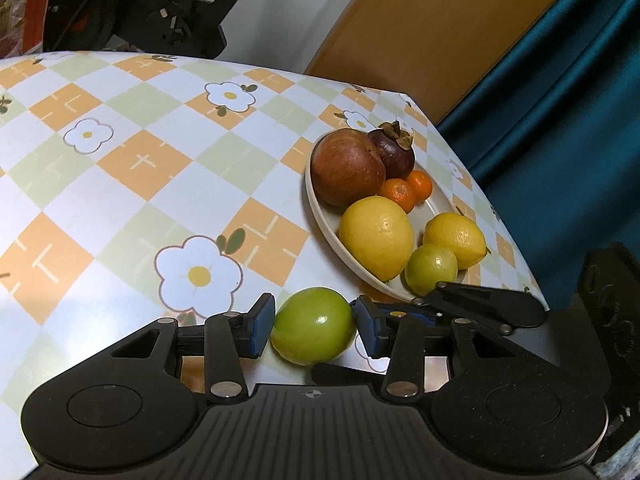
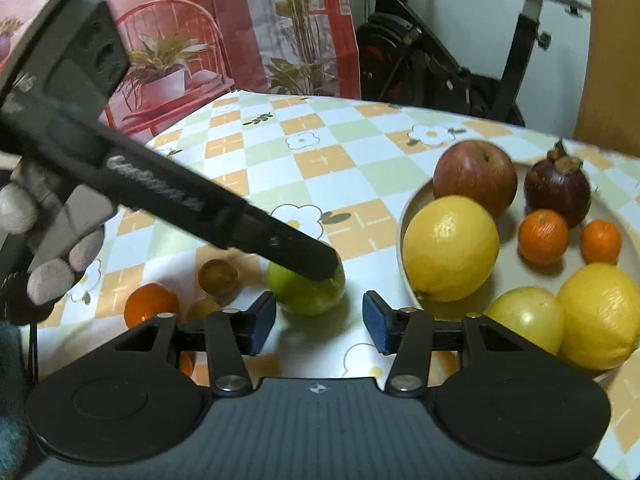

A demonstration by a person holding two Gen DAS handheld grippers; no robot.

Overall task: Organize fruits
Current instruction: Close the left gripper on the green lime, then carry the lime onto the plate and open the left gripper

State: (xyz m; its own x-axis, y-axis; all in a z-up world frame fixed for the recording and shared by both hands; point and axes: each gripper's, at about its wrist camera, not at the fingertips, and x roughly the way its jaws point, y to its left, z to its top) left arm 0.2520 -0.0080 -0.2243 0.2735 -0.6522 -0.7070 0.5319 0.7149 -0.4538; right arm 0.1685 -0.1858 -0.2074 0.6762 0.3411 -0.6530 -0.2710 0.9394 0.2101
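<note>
Checkered floral table (image 1: 120, 168) carries a cream plate (image 1: 320, 216) of fruit. Beside it, left gripper (image 1: 314, 326) jaws pinch a round green fruit (image 1: 314, 326); right gripper (image 2: 319, 322) jaws gape empty. Smooth skin could slip and roll.

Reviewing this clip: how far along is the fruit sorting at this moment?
Mostly done: the plate already holds an apple, a mangosteen, two small oranges, two lemons and a green fruit. In hand: the left claw brackets a loose green fruit on the table, pads at its sides. The right claw is open and empty. Left: an orange and two small yellowish fruits beside it.
</note>
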